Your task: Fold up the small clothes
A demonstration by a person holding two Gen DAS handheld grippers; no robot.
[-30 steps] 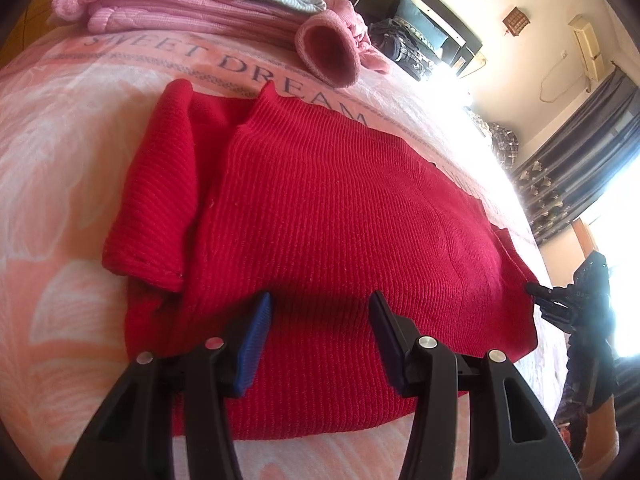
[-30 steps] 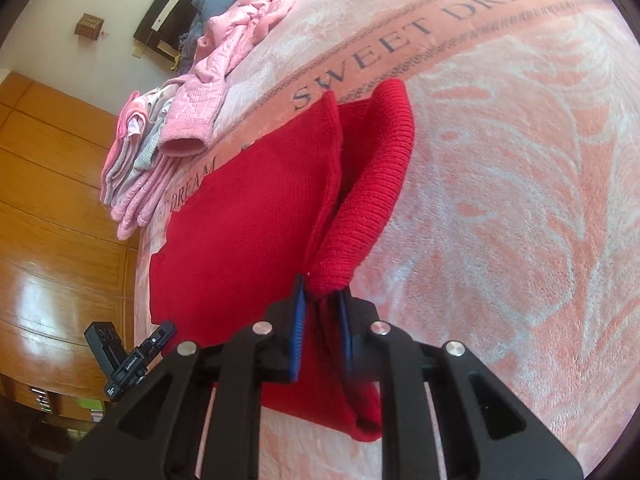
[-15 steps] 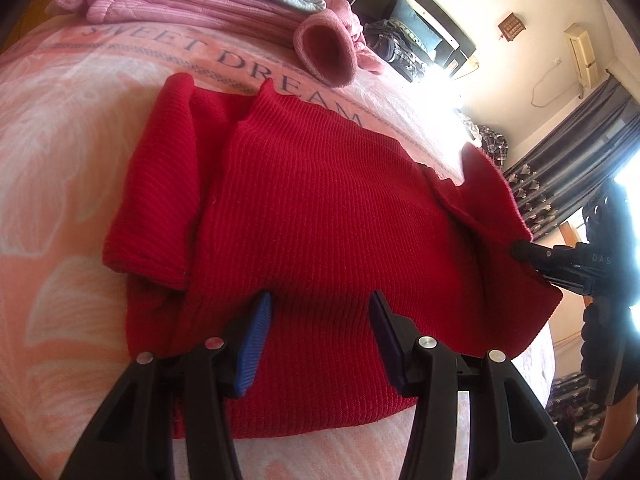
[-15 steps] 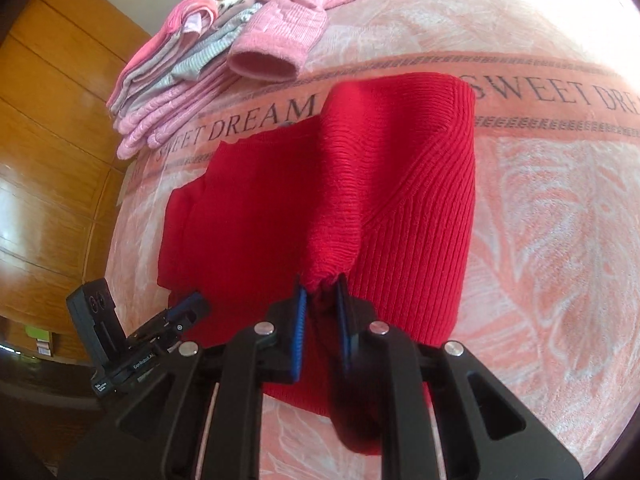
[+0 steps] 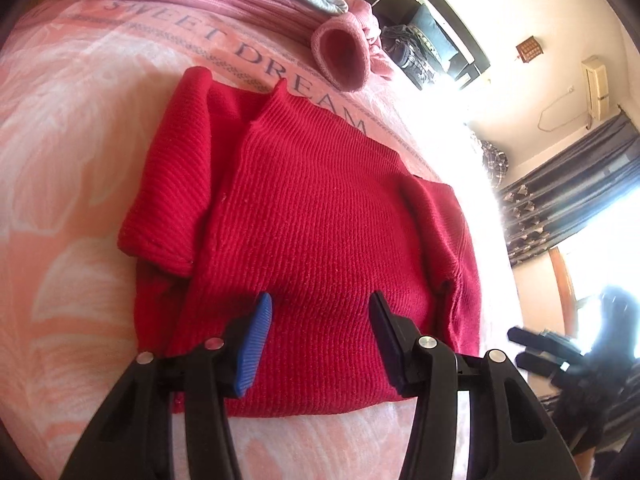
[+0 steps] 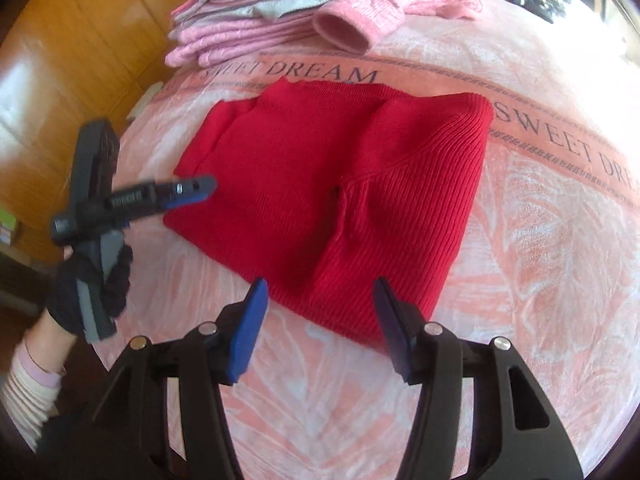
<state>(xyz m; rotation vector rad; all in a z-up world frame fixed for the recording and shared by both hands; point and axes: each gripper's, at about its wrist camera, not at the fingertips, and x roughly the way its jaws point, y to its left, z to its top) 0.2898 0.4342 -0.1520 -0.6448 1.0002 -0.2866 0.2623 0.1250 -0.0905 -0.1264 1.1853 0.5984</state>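
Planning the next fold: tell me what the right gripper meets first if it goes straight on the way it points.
The right gripper, jaws open, points at the near hem of the red sweater. It would probably meet that edge first, or the pink blanket just short of it; depth is unclear.

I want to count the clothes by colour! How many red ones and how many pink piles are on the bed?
Red: 1, the red sweater.
Pink: 1, the pink pile of stacked clothes; single garments inside it cannot be told apart.
Total: 2.
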